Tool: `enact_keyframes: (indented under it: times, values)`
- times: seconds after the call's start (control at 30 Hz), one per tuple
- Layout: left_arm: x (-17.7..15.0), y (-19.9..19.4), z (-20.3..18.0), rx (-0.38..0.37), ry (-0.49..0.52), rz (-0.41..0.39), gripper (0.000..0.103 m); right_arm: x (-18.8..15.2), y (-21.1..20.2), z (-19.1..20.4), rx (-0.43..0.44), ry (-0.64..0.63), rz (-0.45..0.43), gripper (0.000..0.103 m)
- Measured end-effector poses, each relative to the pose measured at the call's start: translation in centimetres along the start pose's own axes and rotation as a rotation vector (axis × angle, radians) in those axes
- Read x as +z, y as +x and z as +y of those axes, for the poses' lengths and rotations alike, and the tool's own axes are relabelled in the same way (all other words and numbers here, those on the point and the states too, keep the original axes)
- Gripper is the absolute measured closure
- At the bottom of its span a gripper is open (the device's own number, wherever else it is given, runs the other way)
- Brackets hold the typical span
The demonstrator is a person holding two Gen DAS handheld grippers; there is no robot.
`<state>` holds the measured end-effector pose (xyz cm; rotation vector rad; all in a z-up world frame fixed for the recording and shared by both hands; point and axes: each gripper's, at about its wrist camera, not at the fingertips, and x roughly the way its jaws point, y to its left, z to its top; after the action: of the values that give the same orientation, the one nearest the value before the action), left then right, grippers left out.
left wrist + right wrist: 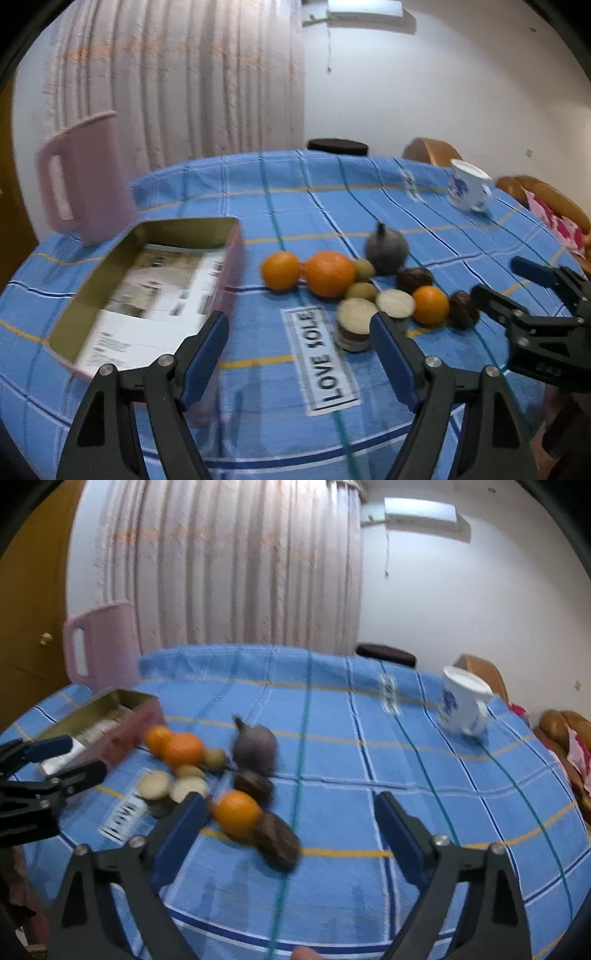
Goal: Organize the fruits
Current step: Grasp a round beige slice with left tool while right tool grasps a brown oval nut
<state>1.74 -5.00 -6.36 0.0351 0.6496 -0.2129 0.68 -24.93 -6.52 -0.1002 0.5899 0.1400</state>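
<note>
Left wrist view puts our left gripper [299, 321] above the near part of the blue checked tablecloth [369, 192], its 2 blue-padded fingers [207, 339] spread wide with nothing between them but cloth and the "LOVE SOLE" label [321, 362]. Just beyond the right-hand finger sit 2 pale, flat-topped cut pieces [356, 314], the nearer one standing on a dark base. Beside them lie a small orange [430, 304] and a dark wrinkled fruit [463, 302]. Farther back we see 2 bigger oranges [328, 273] touching each other, 2 small greenish fruits [362, 290], another dark brown fruit [413, 278] and a grey-purple, stemmed fruit [388, 249]. To the left of the fruit lies an open tin box [229, 258] lined with printed paper, and behind it stands a pink pitcher [85, 177]. A blue-and-white cup [467, 190] stands at the far right of the table. Our right gripper [517, 280] reaches in from the right, close to the dark wrinkled fruit, its fingers parted and holding nothing. The right wrist view, blurred, shows that gripper [291, 812] wide open above the cloth, with the small orange [236, 812] just inside its left-hand finger.
</note>
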Motion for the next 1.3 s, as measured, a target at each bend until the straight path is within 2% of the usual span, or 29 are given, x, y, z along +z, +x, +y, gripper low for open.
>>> enact_keyframes:
  times: [0.07,0.23,0.3,0.33,0.37,0.4,0.5,0.57,0.73,0.83,0.9,1.0,1.07,1.1,1.13,1.3]
  values:
    - [0.2,0.9,-0.2,-0.016,-0.002,0.036,0.023,-0.2,0.7,-0.2,-0.001,0.004,0.028,0.022]
    - [0.5,2.2,-1.0,-0.05,0.014,0.067,0.023,-0.4,1.9,0.1,0.053,0.003,0.067,0.032]
    - [0.6,2.5,-1.2,-0.077,0.006,0.084,0.023,-0.6,2.4,0.3,0.067,-0.005,0.093,0.045]
    - [0.6,2.7,-1.2,-0.111,-0.001,0.095,0.023,-0.7,2.7,0.4,0.079,-0.006,0.109,0.048]
    - [0.6,2.9,-1.3,-0.126,-0.003,0.101,0.023,-0.8,2.9,0.4,0.084,-0.005,0.12,0.055]
    - [0.6,3.2,-1.4,-0.128,-0.003,0.107,0.023,-0.8,3.0,0.4,0.091,-0.005,0.123,0.056]
    - [0.9,3.7,-1.4,-0.128,-0.007,0.115,0.028,-0.7,3.2,0.3,0.106,-0.006,0.132,0.059]
    - [1.0,4.2,-1.4,-0.143,-0.012,0.132,0.041,-0.7,3.3,0.1,0.114,0.003,0.137,0.059]
    - [0.8,4.0,-1.3,-0.199,-0.011,0.13,0.056,-0.7,3.3,0.0,0.151,0.012,0.139,0.069]
    - [0.7,3.9,-0.9,-0.184,-0.024,0.14,0.056,-0.7,3.4,0.0,0.156,0.016,0.141,0.069]
    - [0.8,4.2,-0.7,-0.201,-0.035,0.154,0.056,-0.7,3.3,0.2,0.147,0.005,0.141,0.069]
    - [0.9,4.7,-1.3,-0.171,-0.006,0.167,0.056,-0.6,3.6,0.1,0.155,0.012,0.148,0.066]
    - [0.9,4.7,-1.4,-0.165,0.001,0.161,0.058,-0.6,3.7,-0.3,0.171,0.032,0.155,0.066]
    - [0.9,4.7,-1.3,-0.168,-0.003,0.16,0.064,-0.6,3.7,-0.4,0.178,0.04,0.156,0.066]
    - [0.8,4.6,-1.2,-0.173,-0.007,0.156,0.065,-0.6,3.7,-0.4,0.178,0.039,0.154,0.066]
    - [0.7,4.1,-1.0,-0.17,-0.015,0.13,0.066,-0.7,3.2,0.5,0.167,-0.015,0.132,0.069]
